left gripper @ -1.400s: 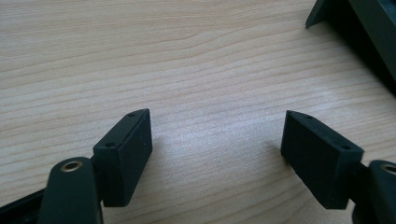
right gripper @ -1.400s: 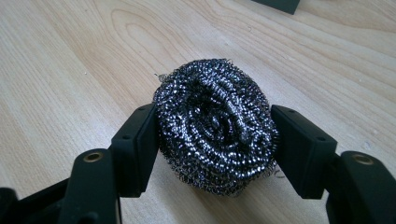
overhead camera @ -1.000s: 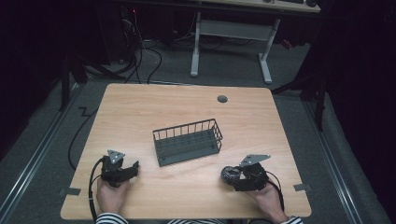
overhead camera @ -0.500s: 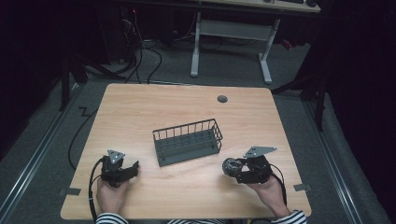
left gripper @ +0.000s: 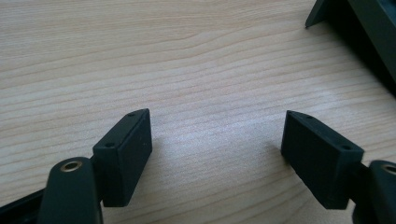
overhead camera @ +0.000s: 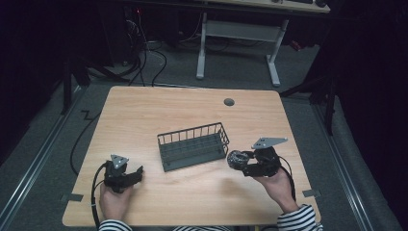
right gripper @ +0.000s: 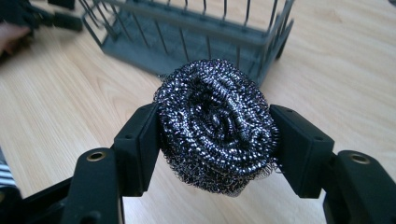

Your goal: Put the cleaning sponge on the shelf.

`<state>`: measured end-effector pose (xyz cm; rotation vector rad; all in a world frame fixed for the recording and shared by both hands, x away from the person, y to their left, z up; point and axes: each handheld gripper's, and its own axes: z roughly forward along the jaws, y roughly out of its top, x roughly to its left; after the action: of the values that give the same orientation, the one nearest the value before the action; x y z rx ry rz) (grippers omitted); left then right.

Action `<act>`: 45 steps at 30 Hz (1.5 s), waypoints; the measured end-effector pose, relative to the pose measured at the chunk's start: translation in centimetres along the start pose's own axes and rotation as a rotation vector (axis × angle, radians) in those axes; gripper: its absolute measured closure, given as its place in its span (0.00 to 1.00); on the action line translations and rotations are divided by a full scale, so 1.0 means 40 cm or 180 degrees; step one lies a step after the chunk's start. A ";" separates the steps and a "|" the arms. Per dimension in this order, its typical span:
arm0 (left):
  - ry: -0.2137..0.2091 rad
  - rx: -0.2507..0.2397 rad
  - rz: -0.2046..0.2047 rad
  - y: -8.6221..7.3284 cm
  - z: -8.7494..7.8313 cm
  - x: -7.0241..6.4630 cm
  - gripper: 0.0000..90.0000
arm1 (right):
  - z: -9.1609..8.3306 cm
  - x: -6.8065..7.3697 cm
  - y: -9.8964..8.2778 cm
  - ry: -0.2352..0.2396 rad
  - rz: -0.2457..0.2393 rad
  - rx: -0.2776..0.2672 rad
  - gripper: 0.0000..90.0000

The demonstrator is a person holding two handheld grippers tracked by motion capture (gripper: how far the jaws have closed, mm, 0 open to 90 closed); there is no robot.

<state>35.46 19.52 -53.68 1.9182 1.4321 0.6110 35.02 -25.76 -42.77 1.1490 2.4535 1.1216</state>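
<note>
Gripping a steel scourer (right gripper: 217,126), the right gripper (right gripper: 217,140) has its jaws clamped on both sides of the wad, lifted off the table (overhead camera: 192,115). In the right gripper view the scourer sits squeezed between the two black pads (right gripper: 140,144), shiny coiled wire, round, face toward the camera. Just past it stands a corner of the basket (right gripper: 196,32), grey wire, open top; nothing visible inside it.

High view: right hand (overhead camera: 274,180) holds the right gripper (overhead camera: 243,161) near the table's front right, scourer (overhead camera: 235,159) at its tip, pointing left toward the basket's right end, just beside it but apart. Grey plate (overhead camera: 269,142) on top of that gripper, tilted up. Striped sleeve (overhead camera: 298,221) at the bottom edge.

Left hand (overhead camera: 113,199) at front left holds the left gripper (overhead camera: 132,175) low on the table, well apart from the basket. Left gripper view: jaws wide apart, nothing between them, left gripper (left gripper: 217,140) over bare wood; a dark basket corner (left gripper: 359,28) shows top right.

Basket (overhead camera: 192,147) sits mid-table, long side slightly angled. Farther back, a small dark round cap (overhead camera: 229,102) is set in the tabletop near the far edge. Beyond the table, a grey desk frame (overhead camera: 238,43) and cables (overhead camera: 149,57) on the dark floor.
</note>
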 end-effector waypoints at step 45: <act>-0.0016 0.0001 -0.0002 0.000 0.000 0.001 0.27 | 0.228 -0.027 0.248 0.0022 0.0013 0.0413 0.40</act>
<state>35.46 19.56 -53.68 1.9181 1.4297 0.6055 45.68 -17.49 -42.11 1.1879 2.5632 0.9815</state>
